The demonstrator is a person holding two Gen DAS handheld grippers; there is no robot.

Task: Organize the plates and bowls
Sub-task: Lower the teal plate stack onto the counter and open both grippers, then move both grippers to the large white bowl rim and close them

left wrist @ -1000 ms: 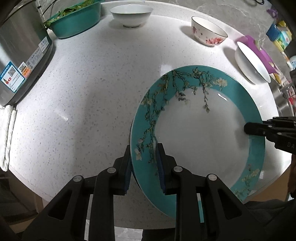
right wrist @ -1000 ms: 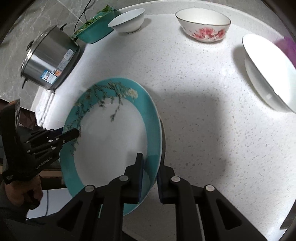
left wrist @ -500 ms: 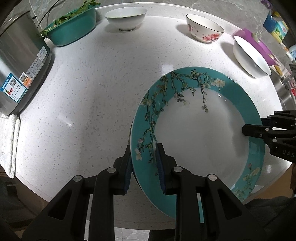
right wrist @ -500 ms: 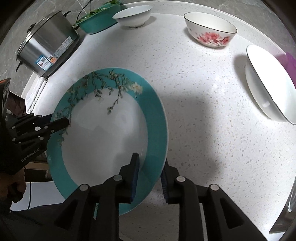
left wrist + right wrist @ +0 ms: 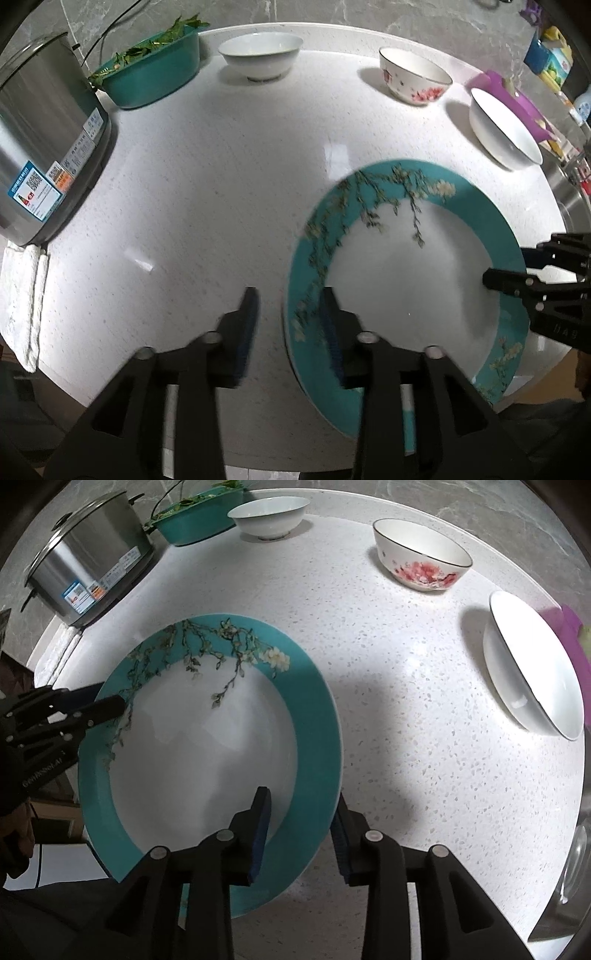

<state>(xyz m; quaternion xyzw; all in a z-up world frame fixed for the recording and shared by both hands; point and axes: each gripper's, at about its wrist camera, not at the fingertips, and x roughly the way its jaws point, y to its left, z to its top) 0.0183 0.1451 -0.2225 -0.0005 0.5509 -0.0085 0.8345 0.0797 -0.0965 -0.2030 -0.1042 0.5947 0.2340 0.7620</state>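
**A:** How is the light?

**B:** Bright and cool from overhead. The white speckled counter (image 5: 229, 177) carries small glare patches near its middle. In the right wrist view a broad soft shadow spreads across the counter (image 5: 388, 701) beside the teal-rimmed plate (image 5: 314, 716), and the floral bowl (image 5: 421, 557) and white bowl (image 5: 532, 668) each cast a shadow to their left.

**B:** Sharpness?

**A:** The left wrist view is motion-blurred: the plate (image 5: 476, 206) rim pattern and the left gripper (image 5: 290, 321) fingers smear. The right wrist view is crisp. Both bend strongly at the edges, with dark corners.
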